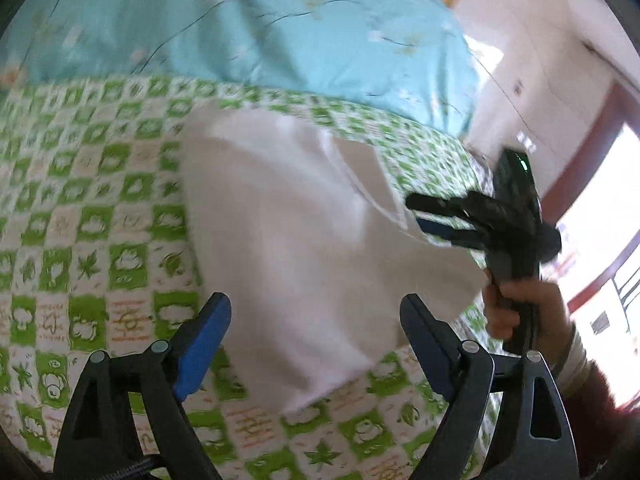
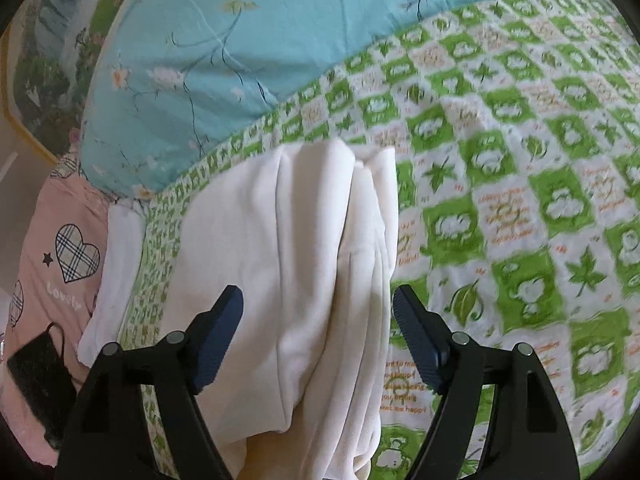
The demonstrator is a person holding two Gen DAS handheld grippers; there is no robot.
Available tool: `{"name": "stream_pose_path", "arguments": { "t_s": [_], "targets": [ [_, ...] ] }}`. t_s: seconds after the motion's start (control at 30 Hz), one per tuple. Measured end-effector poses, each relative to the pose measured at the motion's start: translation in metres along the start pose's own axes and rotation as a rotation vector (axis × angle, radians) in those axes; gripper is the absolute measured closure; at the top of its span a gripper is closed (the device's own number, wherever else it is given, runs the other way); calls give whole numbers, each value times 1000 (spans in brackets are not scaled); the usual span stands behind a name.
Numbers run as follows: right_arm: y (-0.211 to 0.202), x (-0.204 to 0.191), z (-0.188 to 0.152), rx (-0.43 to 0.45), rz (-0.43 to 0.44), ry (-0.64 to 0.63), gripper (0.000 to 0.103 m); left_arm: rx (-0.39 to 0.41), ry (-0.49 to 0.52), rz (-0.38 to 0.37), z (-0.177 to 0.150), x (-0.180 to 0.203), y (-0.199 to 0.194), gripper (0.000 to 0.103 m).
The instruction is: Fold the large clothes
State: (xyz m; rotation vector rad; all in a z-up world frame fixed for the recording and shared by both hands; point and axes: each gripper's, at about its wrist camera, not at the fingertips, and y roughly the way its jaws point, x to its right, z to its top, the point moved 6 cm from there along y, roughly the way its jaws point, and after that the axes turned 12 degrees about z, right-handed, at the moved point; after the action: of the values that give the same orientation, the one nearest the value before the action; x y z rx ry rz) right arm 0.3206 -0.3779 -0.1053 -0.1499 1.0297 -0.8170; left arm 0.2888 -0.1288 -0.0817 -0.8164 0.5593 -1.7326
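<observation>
A white garment (image 1: 304, 248) lies folded on a green-and-white checked bedsheet (image 1: 80, 208). In the right wrist view the garment (image 2: 288, 264) runs toward me in long folds. My left gripper (image 1: 316, 312) is open, its jaws wide above the garment's near edge, holding nothing. My right gripper (image 2: 318, 304) is open over the garment's folds, holding nothing. In the left wrist view the right gripper (image 1: 424, 216) sits at the garment's right corner, its jaws apart, held by a hand (image 1: 516, 304).
A light blue floral quilt (image 1: 248, 24) is piled at the back of the bed (image 2: 240, 52). A pink pillow with a plaid heart (image 2: 60, 256) and a black mask (image 2: 40, 376) lie at left. A wall and doorway (image 1: 592, 168) stand right.
</observation>
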Motion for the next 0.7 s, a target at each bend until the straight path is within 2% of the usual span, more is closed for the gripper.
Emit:
{"name": "stream_pose_path", "arguments": {
  "t_s": [0.07, 0.23, 0.33, 0.4, 0.5, 0.53, 0.57, 0.6, 0.63, 0.67, 0.7],
  "targets": [
    [6, 3, -1, -15, 7, 10, 25, -35, -69, -38, 4, -15, 10, 16],
    [19, 8, -2, -52, 13, 27, 25, -120, -190, -43, 12, -49, 53, 16],
    [28, 8, -3, -78, 16, 30, 25, -191, -259, -122, 14, -56, 83, 15],
    [33, 9, -3, -86, 27, 41, 25, -213, -267, -162, 18, -54, 100, 15],
    [41, 9, -5, -100, 33, 51, 26, -210, -222, -159, 24, -43, 111, 17],
    [43, 9, -6, -108, 33, 50, 32, -212, -205, -149, 26, -40, 114, 18],
    [48, 9, -7, -119, 28, 50, 45, -214, -193, -139, 25, -36, 115, 19],
    [50, 11, -7, -124, 15, 54, 54, -214, -177, -130, 25, -33, 116, 23],
    [51, 13, -6, -129, 7, 64, 67, -211, -167, -130, 25, -31, 115, 29],
    [53, 15, -7, -137, 21, 88, 72, -204, -161, -130, 25, -30, 114, 31],
    [52, 15, -7, -137, 29, 90, 76, -194, -157, -132, 27, -27, 112, 38]
  ]
}}
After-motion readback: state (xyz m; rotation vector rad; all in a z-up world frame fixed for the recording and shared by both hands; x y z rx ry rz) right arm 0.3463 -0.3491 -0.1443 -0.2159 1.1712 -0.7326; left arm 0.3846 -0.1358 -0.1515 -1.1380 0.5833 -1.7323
